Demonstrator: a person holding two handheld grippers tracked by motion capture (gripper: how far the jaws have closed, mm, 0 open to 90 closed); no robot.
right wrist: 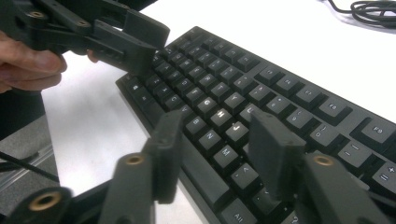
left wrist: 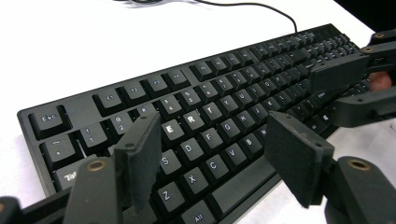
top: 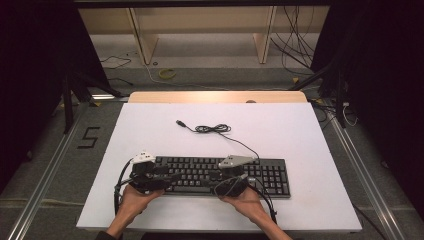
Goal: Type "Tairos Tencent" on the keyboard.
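I hover my left gripper and right gripper, both with jaws wide and empty, over the keyboard at 6 o'clock on the tabletop; it looks rigid and light, best gripped by its end edges.

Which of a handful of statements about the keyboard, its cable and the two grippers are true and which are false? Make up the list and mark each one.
1. The black keyboard lies on the white table top. True.
2. The keyboard's cable is plugged into a computer. False: its plug end lies loose on the table, with the slack in a small coil.
3. The left gripper has its jaws apart over the letter keys. True.
4. The right gripper is clamped on the cable. False: its jaws are open above the keys, holding nothing.
5. Both grippers are over the keyboard's near side. True.
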